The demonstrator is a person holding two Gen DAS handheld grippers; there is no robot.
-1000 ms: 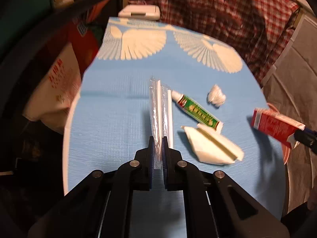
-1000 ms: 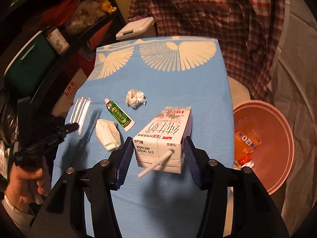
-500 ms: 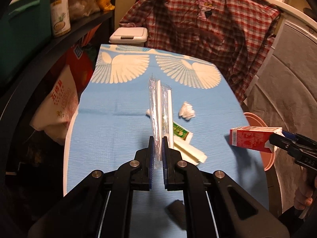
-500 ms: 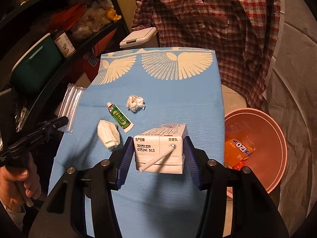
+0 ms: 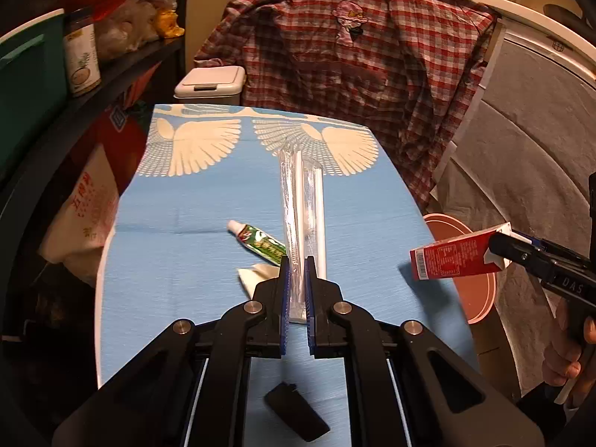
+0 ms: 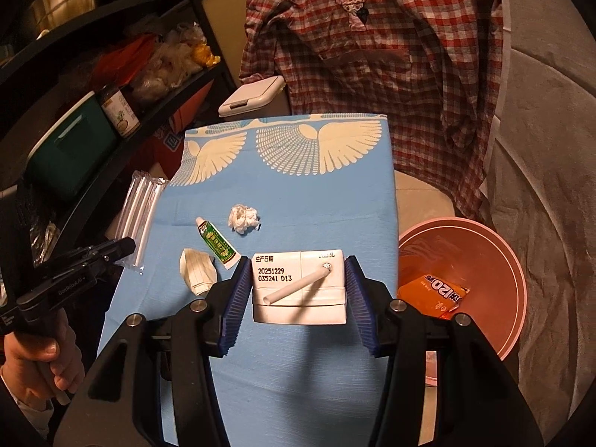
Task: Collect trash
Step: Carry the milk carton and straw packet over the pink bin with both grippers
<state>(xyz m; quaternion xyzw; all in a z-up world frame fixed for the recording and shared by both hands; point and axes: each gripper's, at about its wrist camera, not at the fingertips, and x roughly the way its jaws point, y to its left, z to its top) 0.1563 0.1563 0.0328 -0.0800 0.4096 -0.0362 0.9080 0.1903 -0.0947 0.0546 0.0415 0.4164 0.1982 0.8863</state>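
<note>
The left gripper (image 5: 297, 260) is pinching a clear packet of straws (image 5: 302, 201) between nearly closed jaws, holding it above the blue table (image 5: 178, 193). The right gripper (image 6: 296, 290) is clamping a milk carton (image 6: 298, 290), straw in its top, at mid width, near the table's right edge beside the pink bin (image 6: 495, 260). A toothpaste tube (image 6: 218, 242), crumpled tissue (image 6: 244, 218) and folded paper (image 6: 197, 270) are lying on the table.
</note>
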